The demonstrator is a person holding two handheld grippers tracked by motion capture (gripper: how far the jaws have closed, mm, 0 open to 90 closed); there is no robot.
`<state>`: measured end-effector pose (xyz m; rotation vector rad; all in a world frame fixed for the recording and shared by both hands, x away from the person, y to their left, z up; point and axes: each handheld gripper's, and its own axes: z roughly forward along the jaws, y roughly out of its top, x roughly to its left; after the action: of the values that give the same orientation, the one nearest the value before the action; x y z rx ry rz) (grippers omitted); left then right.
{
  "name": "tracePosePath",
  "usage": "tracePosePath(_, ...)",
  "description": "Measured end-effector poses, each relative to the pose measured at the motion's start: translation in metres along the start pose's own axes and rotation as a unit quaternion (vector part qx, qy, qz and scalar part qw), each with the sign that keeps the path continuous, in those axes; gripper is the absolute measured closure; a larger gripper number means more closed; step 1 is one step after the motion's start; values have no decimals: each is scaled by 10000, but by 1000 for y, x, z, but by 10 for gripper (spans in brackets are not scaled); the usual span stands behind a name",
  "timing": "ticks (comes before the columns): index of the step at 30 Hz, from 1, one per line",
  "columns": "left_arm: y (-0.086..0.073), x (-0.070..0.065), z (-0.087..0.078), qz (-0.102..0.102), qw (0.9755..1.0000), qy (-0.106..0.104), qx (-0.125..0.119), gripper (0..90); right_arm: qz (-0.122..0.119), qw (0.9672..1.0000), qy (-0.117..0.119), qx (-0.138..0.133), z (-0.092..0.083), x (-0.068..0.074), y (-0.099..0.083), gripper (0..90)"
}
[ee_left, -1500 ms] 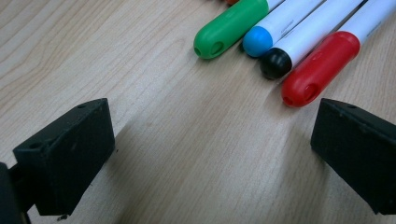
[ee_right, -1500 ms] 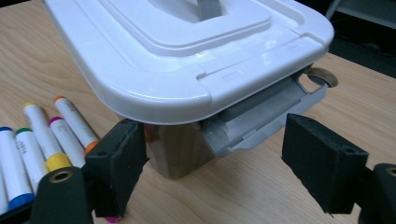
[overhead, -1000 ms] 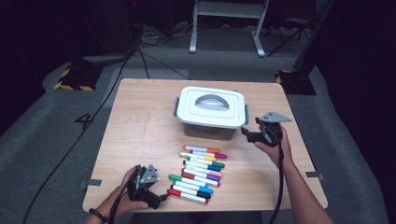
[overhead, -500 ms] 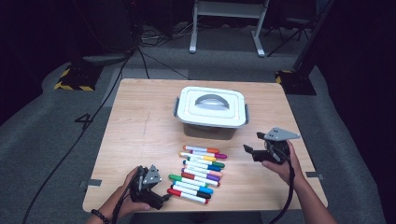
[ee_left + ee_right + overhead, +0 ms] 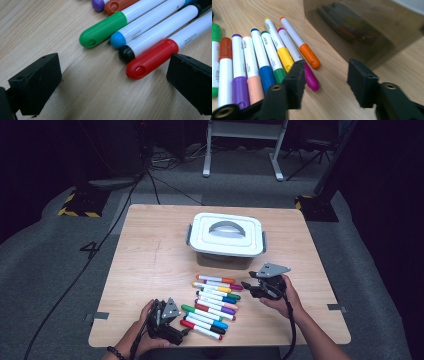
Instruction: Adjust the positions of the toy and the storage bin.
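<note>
Currently, my right gripper (image 5: pixel 248 286) has just been closing, jaws part open and empty, just right of the markers (image 5: pixel 212 300) on the worktop (image 5: pixel 150 255). My left gripper (image 5: pixel 113 82) stands open beside the red marker (image 5: pixel 152 58).

dark lab or studio, grey carpet (image 5: pixel 60 270), floor cables (image 5: pixel 165 187), hazard tape (image 5: pixel 75 212), equipment stand (image 5: pixel 242 150)

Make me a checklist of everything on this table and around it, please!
Surface: wooden table, bare wood around the things.
Job's things: row of capped markers lying side by side; lidded box behind them, shut.
Clutter: nothing seen.
Grippers: left gripper open by the red marker, holding nothing; right gripper has just been closing, nothing between its jaws.
Cables: one trails from the right gripper; others lie on the floor.
Surroundings: dark room, grey floor, white frame at the back.
</note>
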<state>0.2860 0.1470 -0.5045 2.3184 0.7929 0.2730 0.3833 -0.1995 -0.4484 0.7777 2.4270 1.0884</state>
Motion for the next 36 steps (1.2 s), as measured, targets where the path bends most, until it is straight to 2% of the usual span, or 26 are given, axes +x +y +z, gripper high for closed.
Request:
tracePosePath(1, 0, -2, 0, -26, 10000, 37, -18, 3, -57, 9996, 261, 55, 8, -1, 2, 564)
tracePosePath(2, 0, -2, 0, -26, 10000, 37, -18, 3, -57, 9996, 261, 55, 8, -1, 2, 564)
tracePosePath(3, 0, -3, 1, -40, 10000, 43, -37, 3, -66, 9985, 531, 71, 16, -1, 3, 519)
tracePosePath(4, 0, -3, 1, -40, 10000, 43, -37, 3, -66, 9985, 531, 71, 16, -1, 3, 519)
tracePosePath(5, 0, -3, 1, -48, 10000, 48, -35, 3, -110, 9970, 753, 133, 24, 0, 5, 426)
tracePosePath(6, 0, -3, 1, -48, 10000, 48, -35, 3, -110, 9970, 753, 133, 24, 0, 5, 426)
tracePosePath(7, 1, -4, 2, -52, 10000, 33, -46, 2, -156, 9968, 759, 196, 32, 1, 8, 375)
tracePosePath(10, 2, -7, 3, -42, 9999, 66, -73, 3, -162, 9958, 888, 172, 40, 3, 14, 335)
tracePosePath(11, 3, -8, 4, 25, 9999, 59, -89, 3, -192, 9955, 908, 162, 42, 3, 16, 331)
tracePosePath(14, 5, -9, 6, 33, 10000, 12, -66, 3, -192, 9952, 938, 202, 49, 3, 18, 329)
tracePosePath(16, 7, -8, 7, 63, 10000, -37, -61, 3, -100, 9940, 1053, 278, 59, 0, 18, 323)
tracePosePath(18, 8, -8, 8, 82, 9999, -47, -58, 3, -86, 9936, 1091, 283, 61, -1, 18, 325)
tracePosePath(19, 9, -9, 10, 97, 9999, -42, -82, 3, -22, 9923, 1200, 304, 66, -3, 16, 314)
tracePosePath(22, 11, -8, 11, 106, 9999, -55, -71, 3, -19, 9913, 1269, 347, 70, -4, 16, 301)
tracePosePath(28, 14, -6, 14, 64, 9999, -42, -66, 3, -169, 9914, 1223, 434, 76, -5, 17, 303)
tracePosePath(32, 15, -5, 14, 78, 9999, -33, -69, 3, -334, 9901, 1279, 463, 78, -3, 18, 350)
tracePosePath(36, 16, -5, 15, 102, 9999, 83, -112, 3, -385, 9899, 1261, 512, 77, -4, 19, 378)
